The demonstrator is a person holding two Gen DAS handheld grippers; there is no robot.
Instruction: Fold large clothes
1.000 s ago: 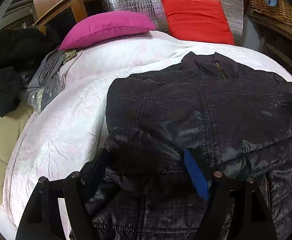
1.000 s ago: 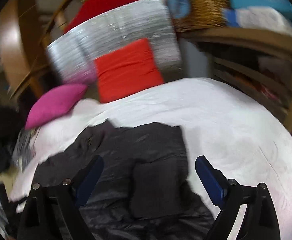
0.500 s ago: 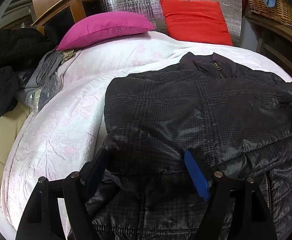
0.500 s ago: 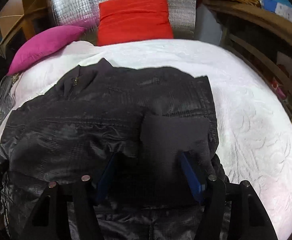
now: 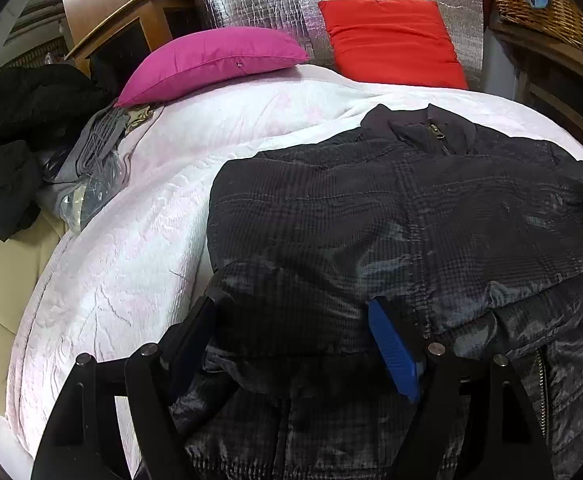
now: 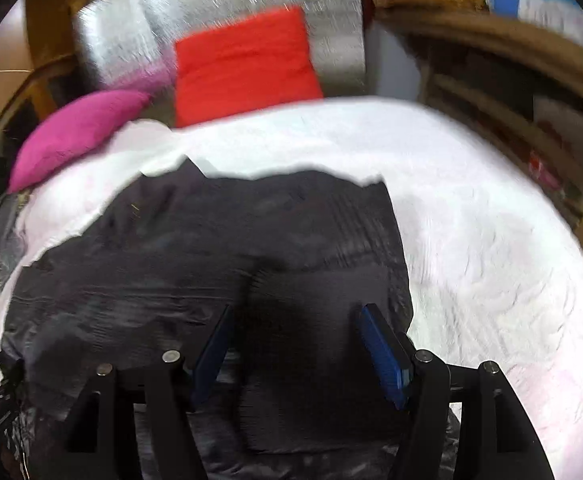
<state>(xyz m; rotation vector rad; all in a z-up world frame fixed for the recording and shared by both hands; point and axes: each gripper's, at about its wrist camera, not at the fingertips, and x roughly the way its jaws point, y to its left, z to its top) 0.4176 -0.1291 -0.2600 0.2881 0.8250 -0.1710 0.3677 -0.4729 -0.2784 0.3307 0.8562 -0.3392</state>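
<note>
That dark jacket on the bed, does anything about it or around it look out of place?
The jacket lies fairly neat, collar toward the pillows, its near hem bunched. What stands out is the heap of dark clothes and a crumpled grey item spilling at the bed's far left edge.

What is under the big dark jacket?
The dark jacket lies on a white bedspread, which shows around it. Whatever else might be beneath the jacket is covered and cannot be seen.

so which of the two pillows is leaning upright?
The red pillow: it stands against the silver backing. The magenta pillow lies flat on the bed.
</note>
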